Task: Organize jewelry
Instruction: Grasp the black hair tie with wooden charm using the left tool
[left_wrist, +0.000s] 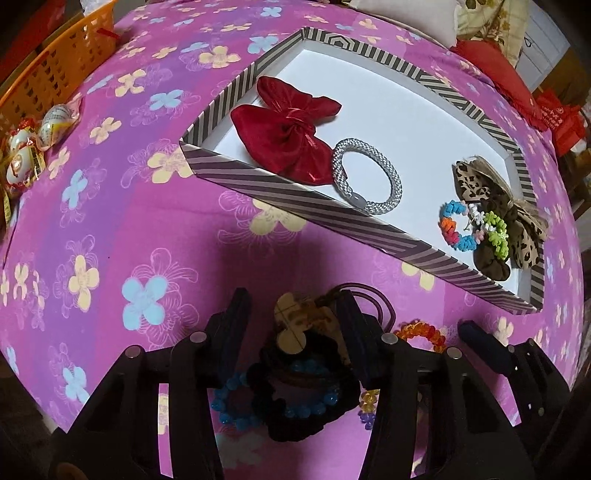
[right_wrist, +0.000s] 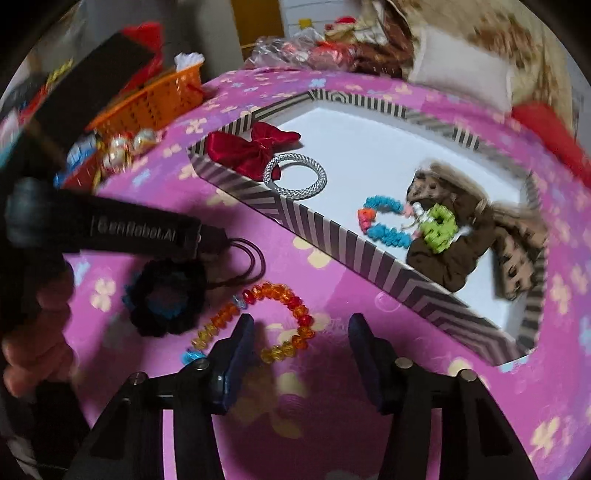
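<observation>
Left gripper (left_wrist: 295, 317): its jaws stand wide over a small heap of hair ties on the pink floral cloth (left_wrist: 147, 221), gripping nothing.
Between the left fingers: a cream wooden charm tie (left_wrist: 291, 321) lies on top of a black scrunchie (left_wrist: 295, 417), with a blue bead bracelet (left_wrist: 229, 402) at the scrunchie's 9 o'clock edge and thin dark elastic loops (left_wrist: 384, 302) at its 1 o'clock.
Right gripper (right_wrist: 301, 345): jaws spread wide and empty, low over the cloth; the view is blurred.
Orange bead bracelet (right_wrist: 284, 317): lies on the cloth, its near arc between the right fingertips, just beside the scrunchie at that one's 3 o'clock.
Striped box (left_wrist: 295, 192): open, white inside, at 1 o'clock from the left gripper.
In the box: a red satin bow (left_wrist: 284, 129) at its 10 o'clock corner, touching a silver braided band (left_wrist: 365, 181); a multicoloured loom band (left_wrist: 469, 229) against a leopard-print scrunchie bow (left_wrist: 491, 210) at the 4 o'clock end.
Cloth edge: an orange basket (left_wrist: 59, 62) and wrapped sweets (left_wrist: 26, 147) at 10 o'clock.
</observation>
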